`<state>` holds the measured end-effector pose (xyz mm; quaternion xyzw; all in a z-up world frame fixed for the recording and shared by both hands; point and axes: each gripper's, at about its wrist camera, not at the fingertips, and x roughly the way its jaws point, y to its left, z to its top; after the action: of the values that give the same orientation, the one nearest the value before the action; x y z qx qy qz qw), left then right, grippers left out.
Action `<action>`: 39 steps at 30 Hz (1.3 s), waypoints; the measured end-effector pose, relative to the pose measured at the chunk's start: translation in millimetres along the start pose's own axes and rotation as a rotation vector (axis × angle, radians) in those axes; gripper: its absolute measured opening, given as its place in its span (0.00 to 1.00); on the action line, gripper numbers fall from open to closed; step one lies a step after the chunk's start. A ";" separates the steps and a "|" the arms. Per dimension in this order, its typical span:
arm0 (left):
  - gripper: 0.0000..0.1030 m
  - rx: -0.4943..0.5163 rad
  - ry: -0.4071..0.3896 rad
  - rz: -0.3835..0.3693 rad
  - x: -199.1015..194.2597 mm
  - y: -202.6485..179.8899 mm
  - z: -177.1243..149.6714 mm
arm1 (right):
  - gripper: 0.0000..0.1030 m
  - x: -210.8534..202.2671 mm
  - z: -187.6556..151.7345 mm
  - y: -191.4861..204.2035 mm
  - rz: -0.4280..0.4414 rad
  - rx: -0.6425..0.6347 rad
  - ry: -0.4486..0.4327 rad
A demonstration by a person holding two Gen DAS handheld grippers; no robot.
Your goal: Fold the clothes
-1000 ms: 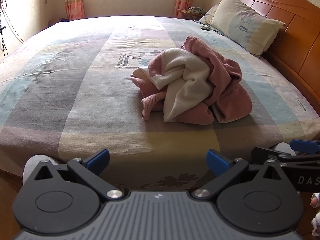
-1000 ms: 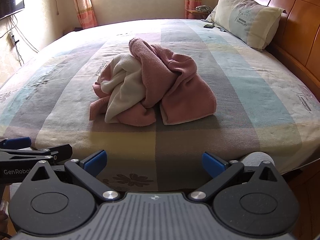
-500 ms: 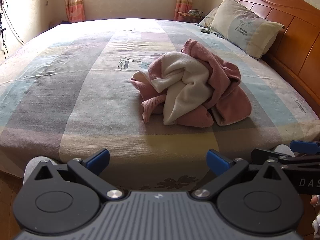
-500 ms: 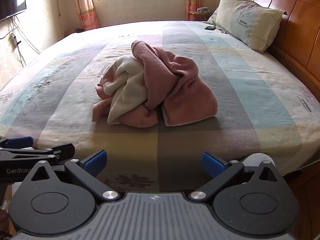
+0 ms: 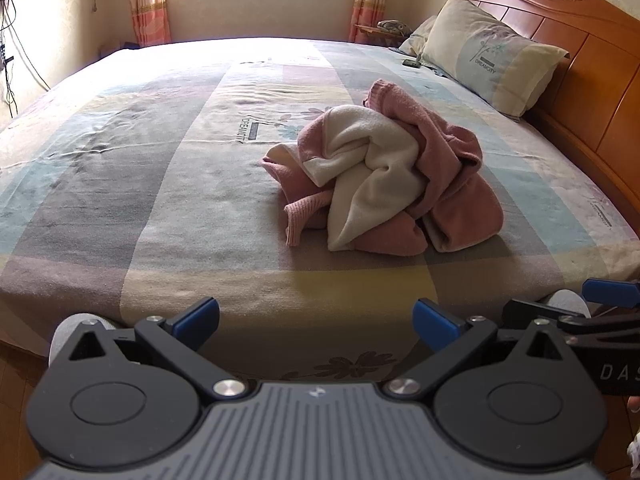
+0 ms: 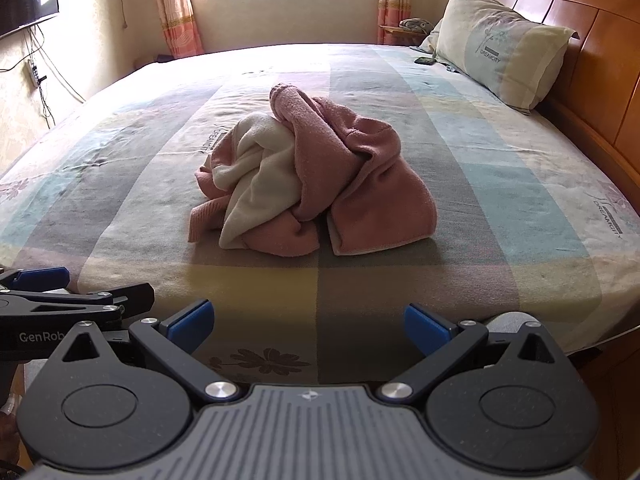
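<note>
Left wrist view: the left gripper (image 5: 316, 316), a black two-finger claw with blue pads, hangs at the near edge of the bed with its jaws spread wide and nothing between them. The crumpled pink knitted garment with a cream lining (image 5: 384, 172) lies in a heap on the striped pastel bedsheet (image 5: 120, 184), a little right of the middle of the bed and well apart from the claw. A ribbed pink cuff sticks out at the heap's near left side. At the right edge of this view the right gripper (image 5: 608, 292) shows side-on, just beside the left one.

In the right wrist view, the right gripper (image 6: 306, 320) also stands wide open and holds nothing, short of the mattress edge. The garment (image 6: 316, 176) sits ahead of it, untouched and unfolded, with one pink sleeve end rising at the top of the pile. A pale cushion-like pillow with a printed flower (image 6: 500, 44) leans against the orange-brown wooden headboard (image 6: 592, 20) on the right. A small dark object near the pillow may be a remote or a phone; it is too small to tell.
</note>
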<state>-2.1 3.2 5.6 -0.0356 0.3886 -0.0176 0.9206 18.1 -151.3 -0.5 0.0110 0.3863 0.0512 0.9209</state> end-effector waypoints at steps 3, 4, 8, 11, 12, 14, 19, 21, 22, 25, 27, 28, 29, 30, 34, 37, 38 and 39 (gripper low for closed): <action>0.99 0.000 0.001 0.002 0.7 -0.1 0.2 | 1.00 0.6 0.4 0.6 -0.001 -0.001 0.002; 0.99 0.001 0.001 0.002 0.9 -0.1 0.3 | 1.00 0.8 0.6 0.7 -0.001 -0.002 0.003; 0.99 0.000 0.004 0.005 2.1 -0.6 0.1 | 1.00 1.0 0.6 0.3 -0.001 -0.002 0.005; 0.99 0.001 0.004 0.007 2.8 -0.8 0.6 | 1.00 2.3 0.5 -1.0 0.002 0.001 0.009; 0.99 0.002 0.003 0.007 3.0 -0.7 0.8 | 1.00 2.9 0.8 -1.2 0.004 0.003 0.011; 0.99 0.003 0.003 0.007 3.8 -0.6 1.9 | 1.00 4.1 1.4 -1.7 0.007 0.005 0.014; 0.99 0.011 0.001 0.008 5.9 -1.5 4.9 | 1.00 7.5 3.8 -3.0 0.010 0.008 0.017; 0.99 0.017 0.000 0.008 6.8 -2.4 6.4 | 1.00 8.8 4.5 -4.0 0.013 0.012 0.018; 0.99 0.020 -0.001 0.009 7.0 -2.8 7.1 | 1.00 9.4 4.8 -4.6 0.015 0.014 0.019; 0.99 0.024 -0.003 0.011 8.4 -4.3 9.0 | 1.00 11.5 6.1 -5.8 0.018 0.019 0.019; 0.99 0.023 0.000 0.008 9.6 -4.1 9.6 | 1.00 12.4 6.8 -6.3 0.019 0.021 0.018; 0.99 0.023 0.001 0.006 10.0 -3.9 9.9 | 1.00 12.8 7.0 -6.4 0.019 0.022 0.018; 0.99 0.024 0.002 0.004 10.4 -3.6 10.2 | 1.00 13.1 7.1 -6.2 0.018 0.021 0.017; 0.99 0.023 0.001 0.004 10.4 -3.4 10.5 | 1.00 13.4 7.3 -6.0 0.018 0.020 0.015; 0.99 0.019 -0.006 -0.003 10.0 -2.5 12.3 | 1.00 13.1 8.5 -5.8 0.038 0.021 0.001; 0.99 0.013 -0.007 -0.014 10.4 -1.4 13.4 | 1.00 12.6 9.8 -7.3 0.064 0.033 -0.006; 0.99 0.014 -0.006 -0.013 10.8 -1.7 13.4 | 1.00 12.3 10.2 -7.5 0.072 0.036 -0.009; 0.99 0.016 -0.005 -0.012 11.4 -2.0 13.5 | 1.00 12.0 10.7 -7.3 0.078 0.037 -0.012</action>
<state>15.4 1.3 7.0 -0.0307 0.3857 -0.0261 0.9217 34.7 -157.1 -2.0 0.0434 0.3807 0.0798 0.9202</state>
